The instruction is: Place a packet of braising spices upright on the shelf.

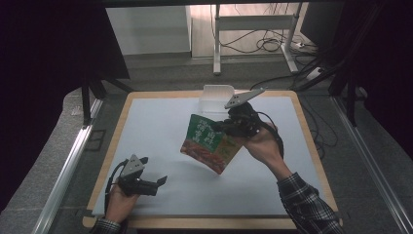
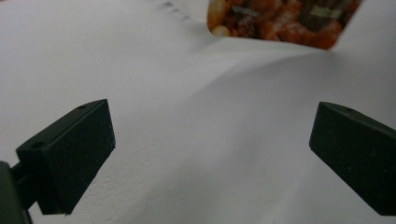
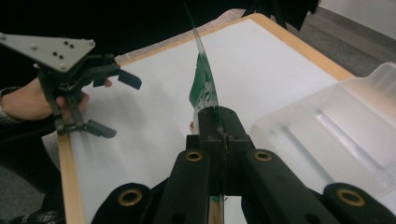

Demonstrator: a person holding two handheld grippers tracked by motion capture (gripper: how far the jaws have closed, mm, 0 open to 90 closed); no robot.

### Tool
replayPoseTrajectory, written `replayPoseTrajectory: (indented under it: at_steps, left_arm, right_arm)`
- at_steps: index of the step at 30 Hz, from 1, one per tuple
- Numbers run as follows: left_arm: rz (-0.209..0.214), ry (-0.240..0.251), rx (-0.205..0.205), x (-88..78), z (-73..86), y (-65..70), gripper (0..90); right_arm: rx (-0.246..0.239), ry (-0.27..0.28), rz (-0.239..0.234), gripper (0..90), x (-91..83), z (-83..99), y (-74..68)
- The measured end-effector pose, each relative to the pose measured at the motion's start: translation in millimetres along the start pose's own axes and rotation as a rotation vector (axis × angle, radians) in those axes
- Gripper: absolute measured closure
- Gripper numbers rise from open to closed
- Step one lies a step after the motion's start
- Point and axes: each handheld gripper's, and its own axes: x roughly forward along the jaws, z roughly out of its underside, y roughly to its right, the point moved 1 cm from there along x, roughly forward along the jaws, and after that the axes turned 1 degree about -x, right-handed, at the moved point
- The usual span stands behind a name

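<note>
A wooden-edged table (image 1: 311, 146) with a white top stands on a grey floor (image 1: 165, 73). Beyond the table's far edge rises a white metal frame (image 1: 253, 22) with black cables (image 1: 265, 45) coiled at its feet. Left of that frame a pale wall panel (image 1: 146, 29) catches light, while dark shadow flanks the table on both sides.

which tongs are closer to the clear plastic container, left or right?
Right. The right tongs, shut on the food pouch, hang just in front of the clear plastic container. The left tongs sit open at the table's near-left corner, far from it.
</note>
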Motion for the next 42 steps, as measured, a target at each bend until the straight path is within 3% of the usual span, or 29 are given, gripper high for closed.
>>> replayPoseTrajectory:
  at_steps: [8, 18, 26, 42]
  left_arm:
    - [0.0, 0.007, -0.002, -0.8, -0.2, -0.2, 0.2]
    - [0.0, 0.02, -0.005, -2.4, -0.7, -0.8, 0.2]
    - [0.02, 0.034, -0.014, -3.6, -1.5, -0.8, 0.2]
    - [0.027, 0.039, -0.019, -3.9, -1.8, -0.6, 0.2]
  right_arm:
    - [-0.012, 0.016, 0.027, 89.4, 6.5, -20.1, 14.8]
    - [-0.014, 0.05, -0.023, 89.4, 21.5, -42.1, 25.0]
    - [-0.015, 0.073, -0.035, 89.4, 36.8, -63.2, 33.3]
    - [-0.017, 0.107, -0.014, 89.4, 69.6, -107.2, 54.3]
